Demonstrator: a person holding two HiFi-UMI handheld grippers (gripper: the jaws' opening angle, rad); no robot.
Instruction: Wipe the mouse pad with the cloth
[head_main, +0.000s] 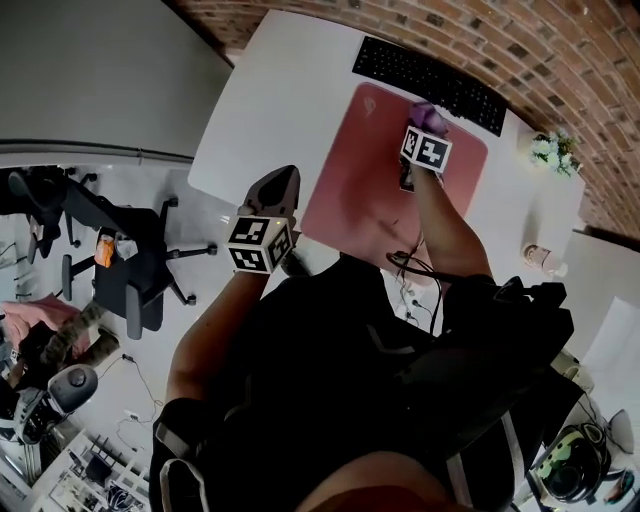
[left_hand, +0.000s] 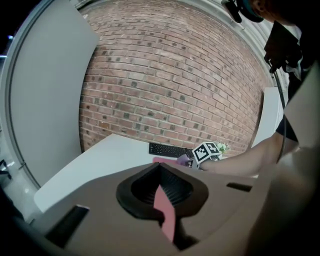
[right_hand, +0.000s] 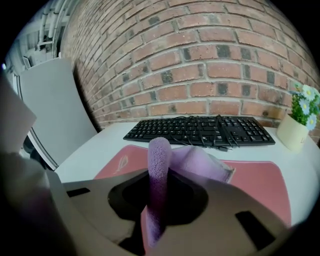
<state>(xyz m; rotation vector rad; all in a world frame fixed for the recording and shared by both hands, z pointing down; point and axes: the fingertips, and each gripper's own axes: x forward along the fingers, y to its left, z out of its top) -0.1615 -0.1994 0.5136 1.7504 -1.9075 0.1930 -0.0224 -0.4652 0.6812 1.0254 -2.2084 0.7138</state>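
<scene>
Brick wall (right_hand: 200, 60) behind white table (head_main: 280, 90): right tool (head_main: 424, 128) clamps purple cloth (right_hand: 159, 170) on pink pad (head_main: 360, 190); left tool (head_main: 278, 185), jaws together, empty, hovers beside it.

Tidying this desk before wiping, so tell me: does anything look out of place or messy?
A black cable lies looped over the keyboard keys, its end loose by the front edge. Otherwise the mouse pad lies flat, no spills visible.
</scene>
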